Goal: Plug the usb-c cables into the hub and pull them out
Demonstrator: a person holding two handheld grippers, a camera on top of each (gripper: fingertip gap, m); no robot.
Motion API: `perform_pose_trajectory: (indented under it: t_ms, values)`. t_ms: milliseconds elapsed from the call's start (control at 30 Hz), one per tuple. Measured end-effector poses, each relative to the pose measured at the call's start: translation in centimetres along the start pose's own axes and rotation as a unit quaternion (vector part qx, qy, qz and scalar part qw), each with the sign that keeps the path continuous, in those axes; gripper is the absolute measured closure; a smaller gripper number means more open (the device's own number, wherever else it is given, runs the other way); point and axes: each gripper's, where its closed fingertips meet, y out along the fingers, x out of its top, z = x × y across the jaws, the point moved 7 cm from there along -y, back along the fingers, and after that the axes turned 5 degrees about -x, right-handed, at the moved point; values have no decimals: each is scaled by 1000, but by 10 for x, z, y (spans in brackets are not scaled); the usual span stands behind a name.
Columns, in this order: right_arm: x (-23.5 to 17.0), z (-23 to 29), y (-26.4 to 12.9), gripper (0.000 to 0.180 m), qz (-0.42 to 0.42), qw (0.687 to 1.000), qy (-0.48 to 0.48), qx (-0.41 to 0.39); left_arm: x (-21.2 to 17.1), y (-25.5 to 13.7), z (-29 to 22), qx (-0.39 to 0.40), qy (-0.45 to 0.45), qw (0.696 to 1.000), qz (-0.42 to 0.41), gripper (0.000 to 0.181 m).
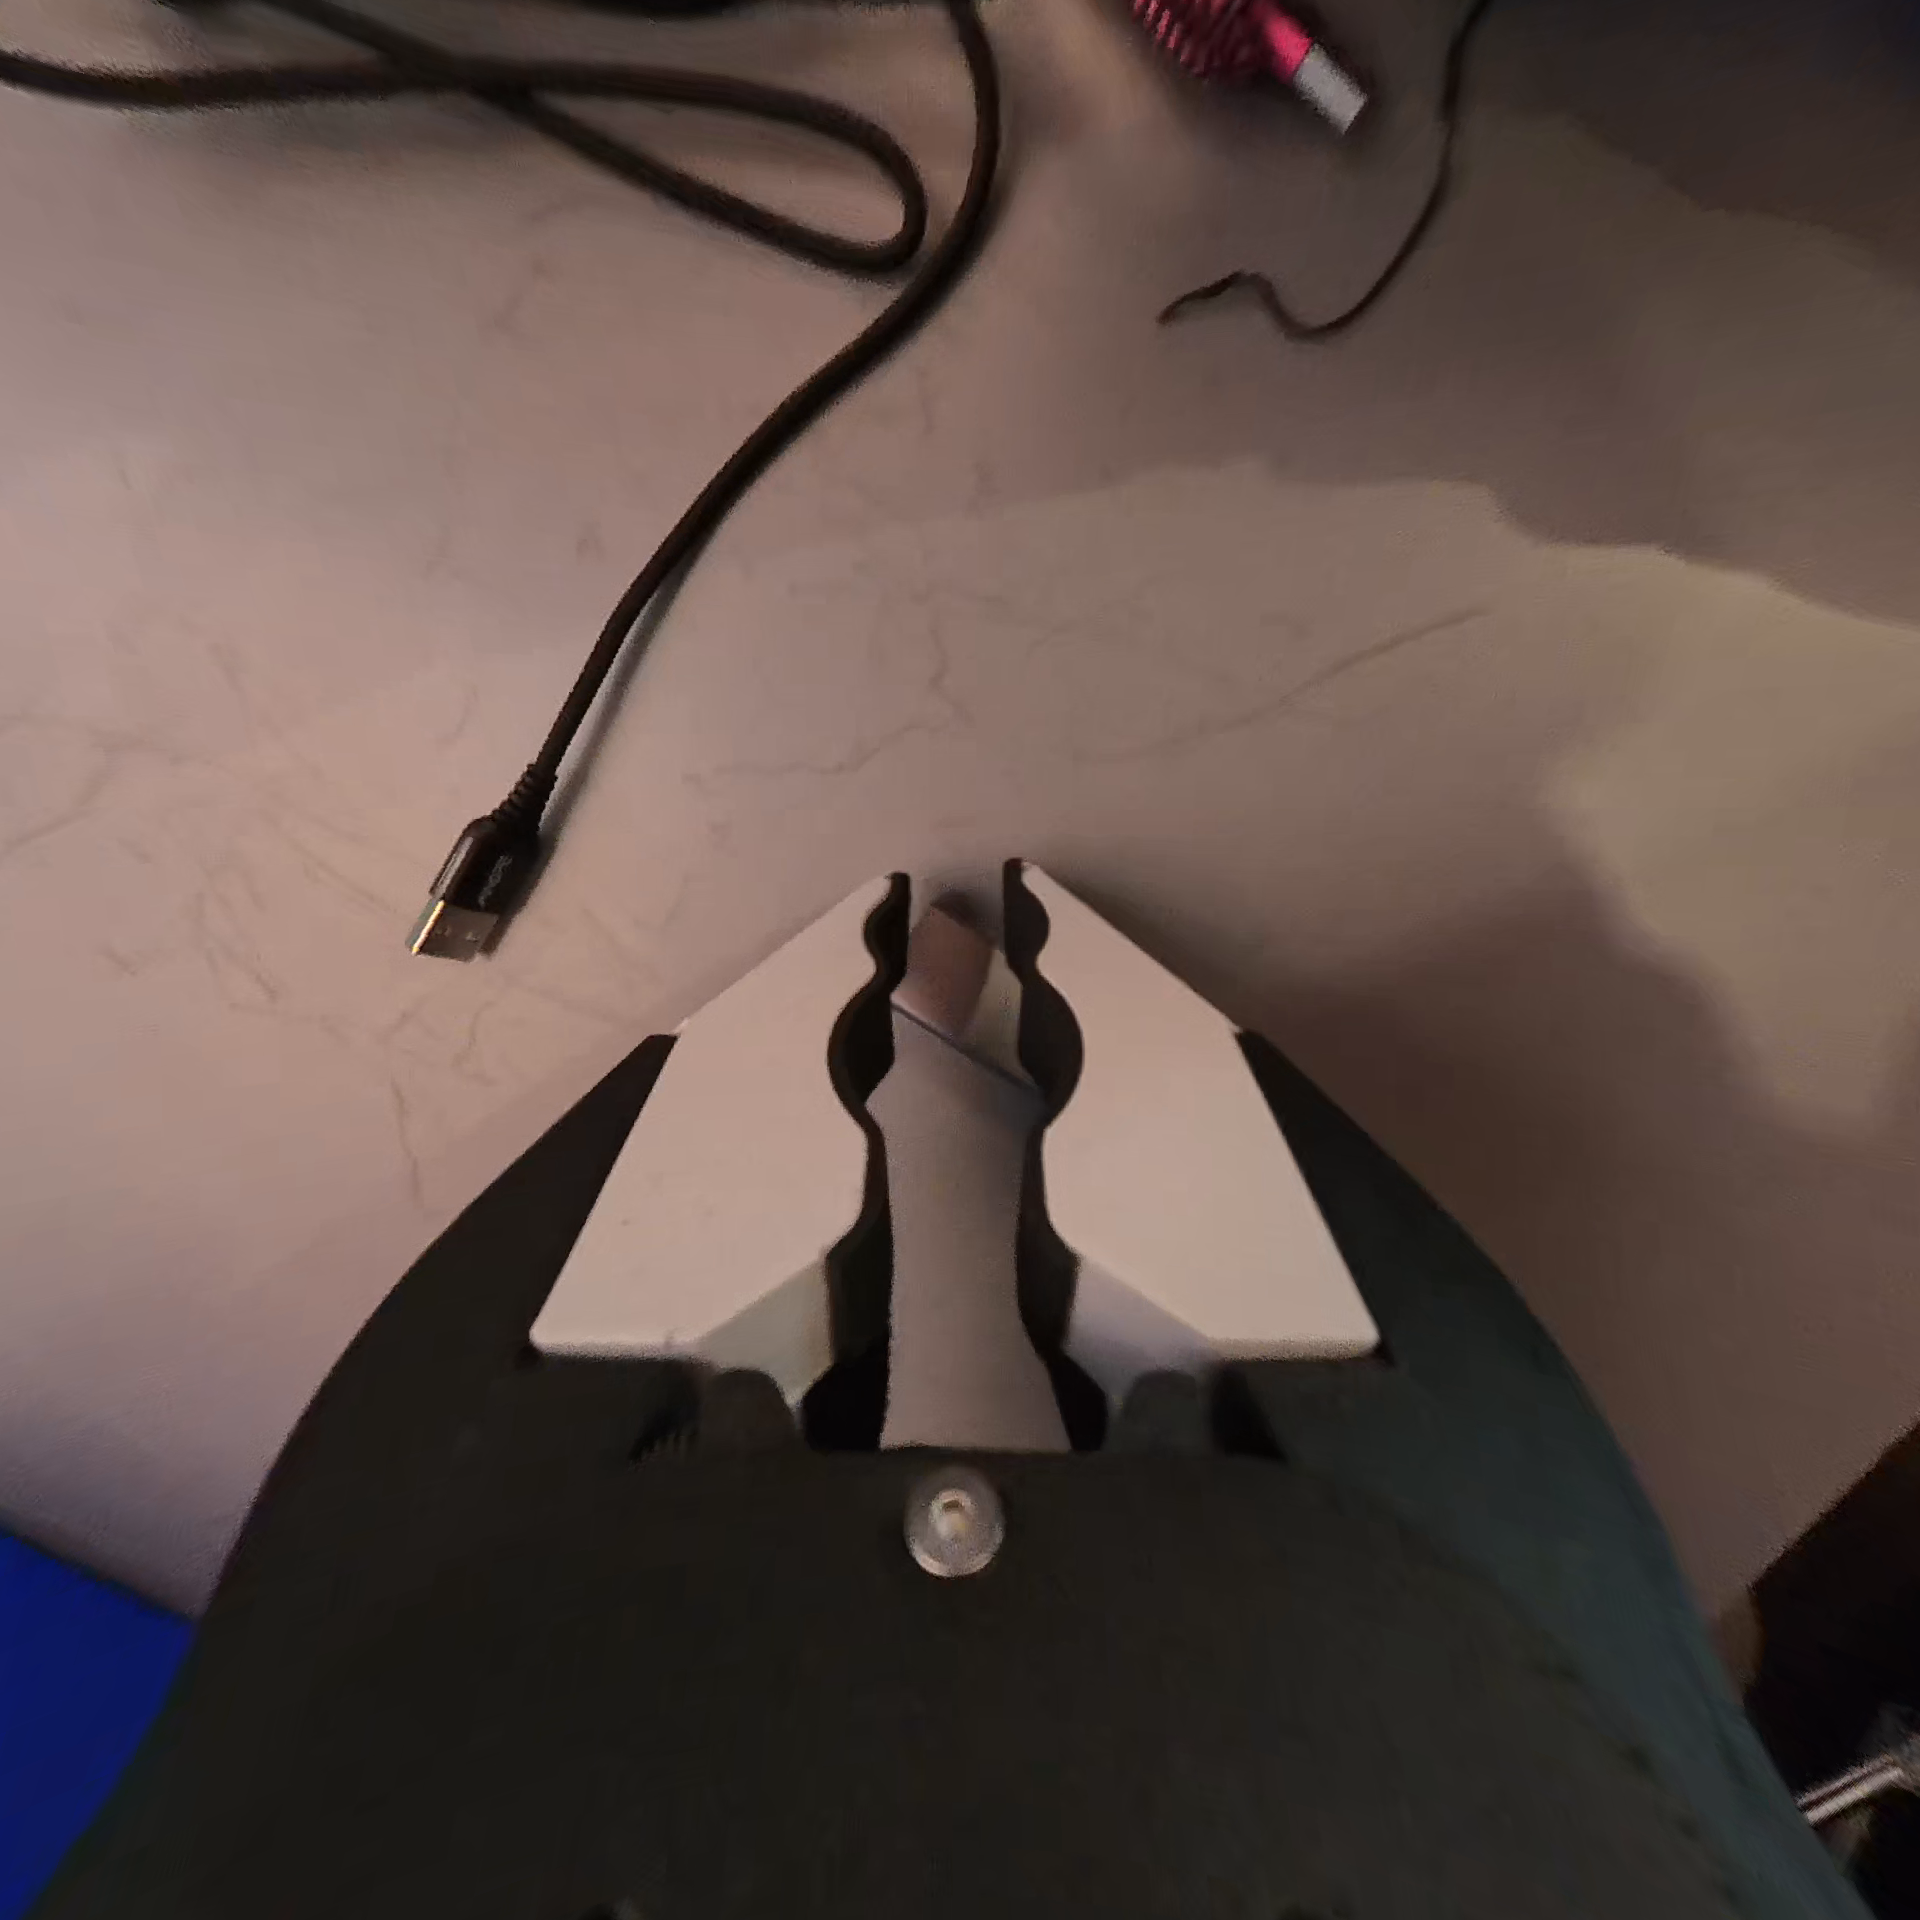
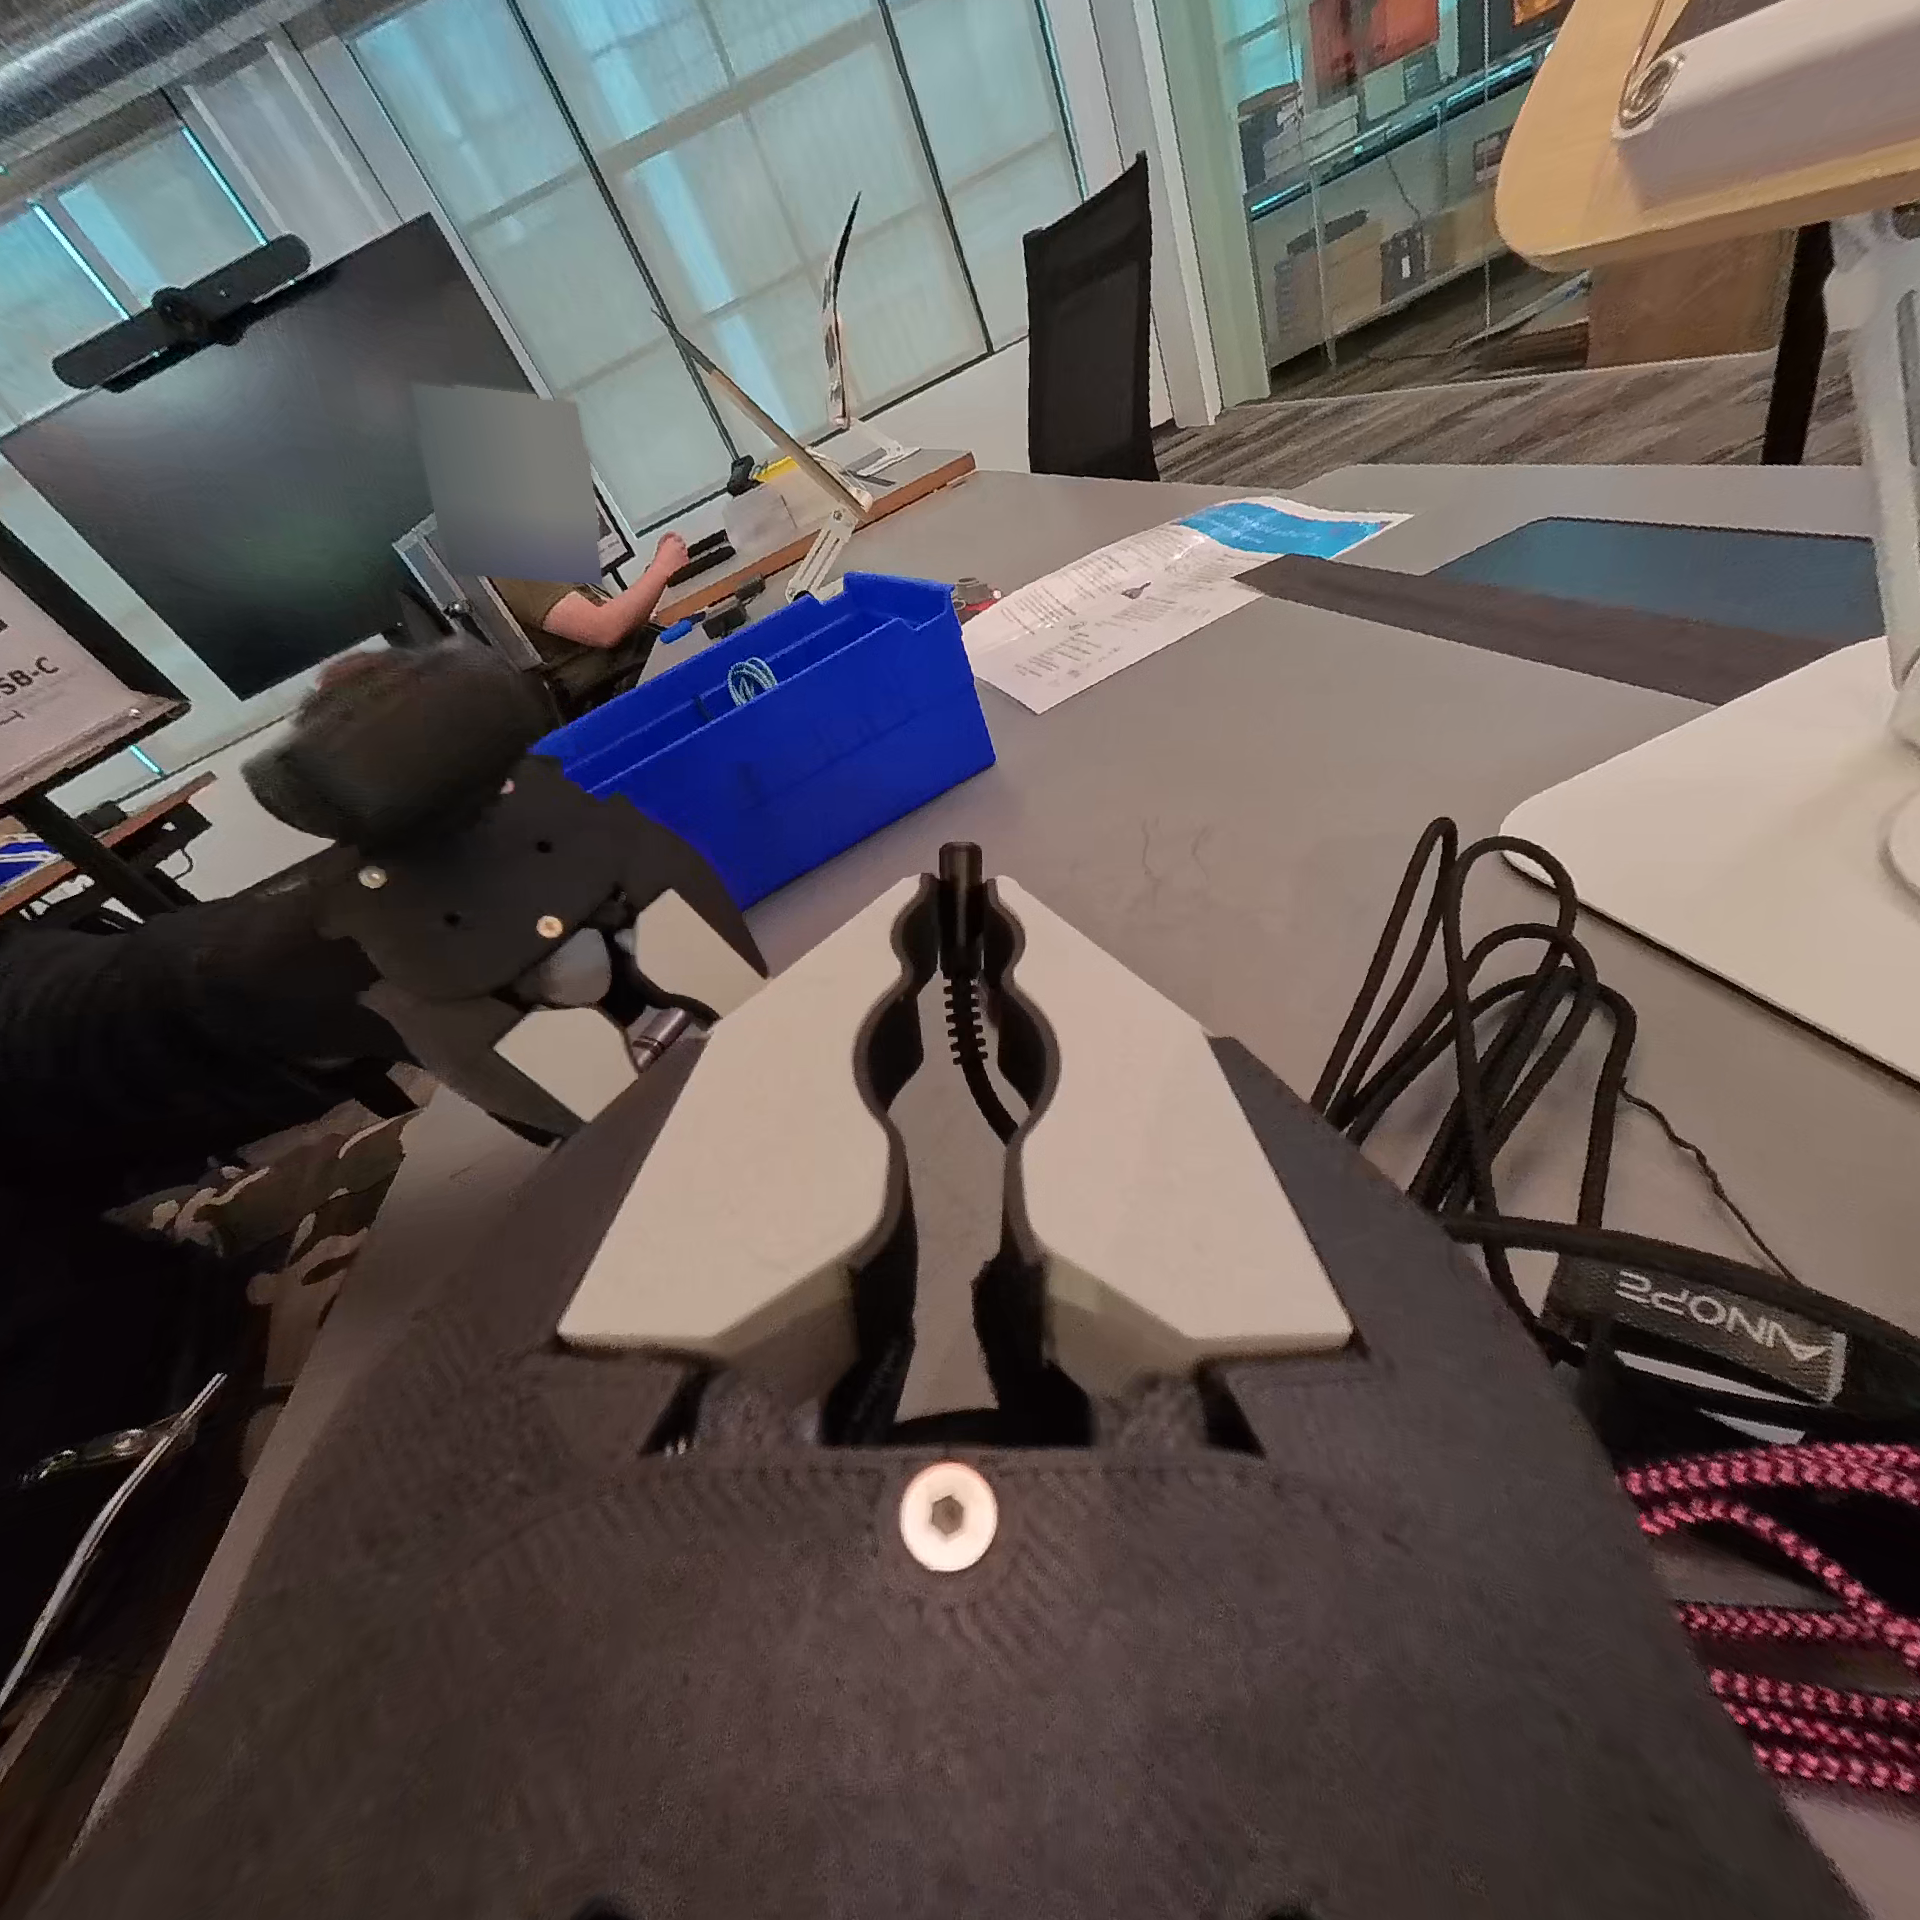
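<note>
Left wrist view: my left gripper [image 1: 954, 883] is pinched on a slim silver-grey metal body, probably the hub [image 1: 940, 966], which lies along the finger axis with its end toward the tips. I point down at the pale, marble-veined surface [image 1: 312, 520]. A black braided cable [image 1: 727, 488] lies loose ahead and left; its flat metal plug [image 1: 452, 928] aims back toward me. A pink braided cable with a silver plug [image 1: 1320, 83] lies at the far upper right.

Right wrist view: my right gripper [image 2: 958, 883] is pinched on a black USB-C plug [image 2: 958, 894], plug end just past the tips, ribbed strain relief between the fingers, long axis in line with the gripper. My left gripper [image 2: 623, 997] sits ahead and left, near, with a silver end showing beneath it. I judge the mating needs the plug turned left toward that end. Black cable coils [image 2: 1507, 1039] and pink braided cable [image 2: 1766, 1621] lie right; a blue plastic bin [image 2: 831, 769] stands beyond.
</note>
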Motion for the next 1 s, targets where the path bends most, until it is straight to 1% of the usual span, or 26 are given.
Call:
perform_pose_trajectory:
  t_ms: [33,100,133,233,333,400,467,533,600,667,733,767,833,867,900,967,1000]
  values:
    - [1,0,-1,175,-2,1000,0,0,0,-5,-2,-4,-11,1000,-9,158]
    - [2,0,-2,174,-5,1000,0,-1,-6,-10,-3,-8,-44,999,7,137]
    - [3,0,-3,174,-6,1000,0,0,-10,-11,-2,-6,-59,998,15,131]
    - [4,1,-3,174,-7,1000,-2,-1,-20,-7,-5,-9,-94,995,42,127]
    - [4,1,-3,174,-7,1000,-3,-2,-20,-3,-8,11,-87,995,42,137]
    - [4,1,-4,174,-8,1000,-3,-4,-16,-1,-12,9,-77,996,40,146]
    - [5,1,-5,174,-10,1000,-3,-5,-13,2,-15,4,-59,998,35,149]
    - [6,1,-6,175,-13,1000,-4,-5,-10,3,-18,-6,-35,999,35,151]
    - [7,1,-7,175,-16,1000,-4,-5,-6,4,-22,-18,39,998,41,152]
    - [9,1,-8,175,-18,1000,-4,-5,-2,5,-25,-21,87,994,61,155]
    - [10,1,-10,175,-20,1000,-4,-5,2,6,-34,-23,204,976,76,157]
    - [10,1,-10,175,-21,1000,-4,-5,4,6,-37,-28,244,965,88,158]
    - [11,2,-11,175,-22,1000,-4,-5,4,6,-48,-68,326,938,96,158]
    - [11,1,-11,175,-22,1000,-5,-5,4,7,-49,-75,344,931,98,158]
    - [11,1,-11,175,-23,1000,-5,-6,5,7,-49,-81,341,931,101,158]
    - [12,1,-13,175,-25,1000,-4,-7,5,8,-46,-85,312,941,96,158]
    - [13,1,-14,175,-26,1000,-4,-7,5,8,-44,-78,290,950,90,154]
